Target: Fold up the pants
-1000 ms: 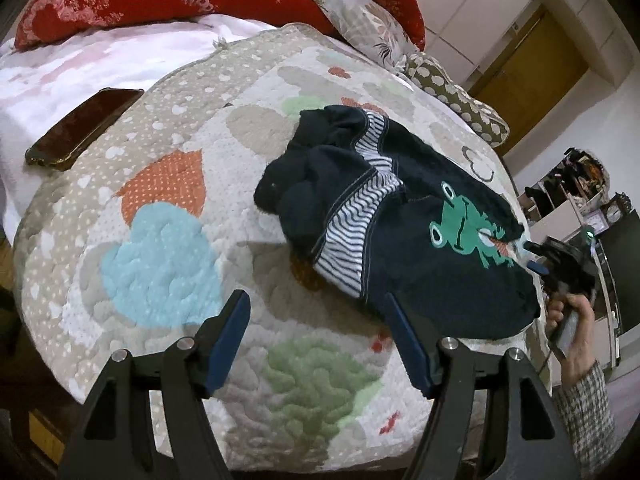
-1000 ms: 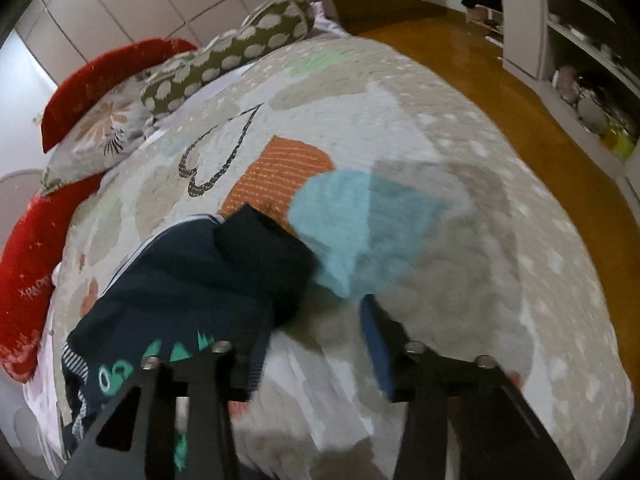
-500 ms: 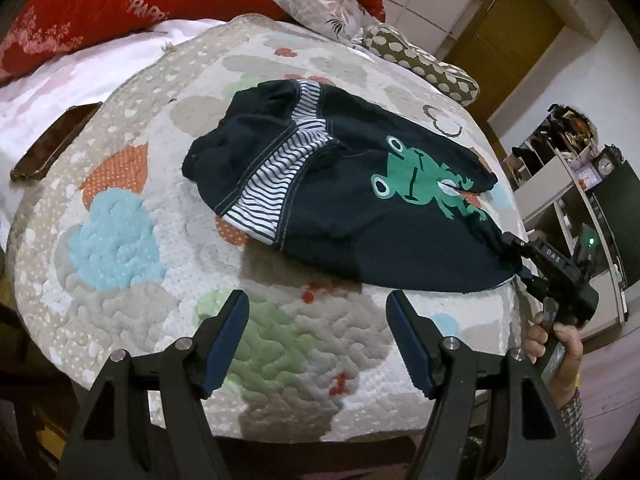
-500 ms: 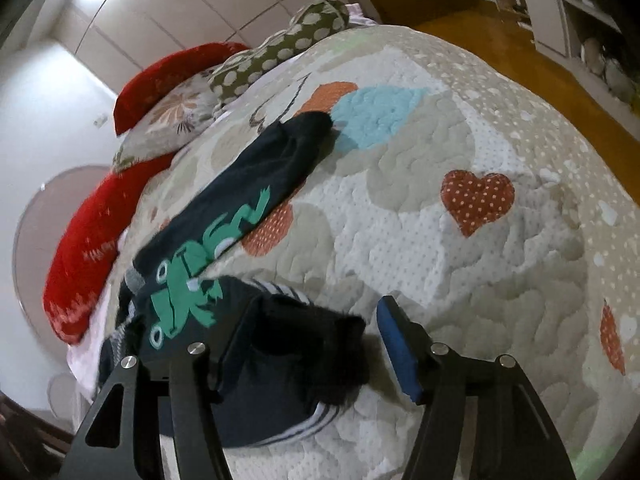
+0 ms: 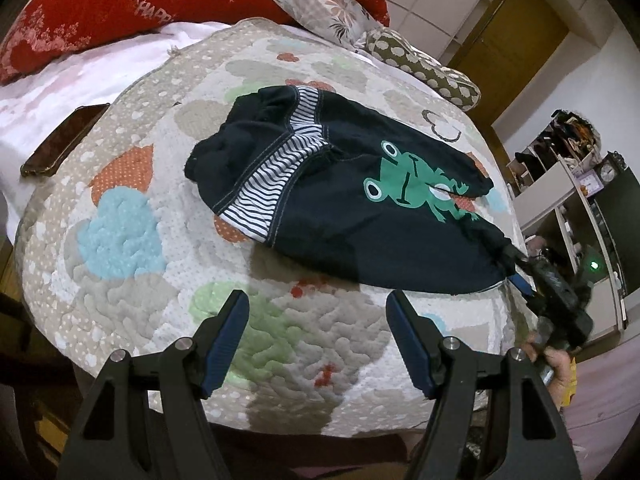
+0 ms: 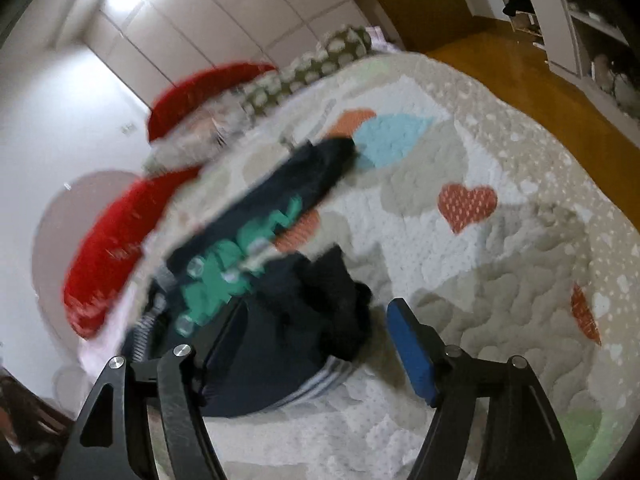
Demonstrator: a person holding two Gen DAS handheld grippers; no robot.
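Pants [image 5: 352, 196], navy with frog print: spread lengthwise on quilt [image 5: 132, 288], waistband toward pillows [image 5: 120, 4], laid flat apparently for folding. Left gripper [image 5: 318, 336]: jaws wide, empty, poised above quilt short of pants. Right gripper [image 6: 316, 340]: at leg hem, jaws just widened, cuff loose between them, apparently released after pulling leg straight.

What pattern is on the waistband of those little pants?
Navy and white stripes on the waistband, clearest in the left wrist view.
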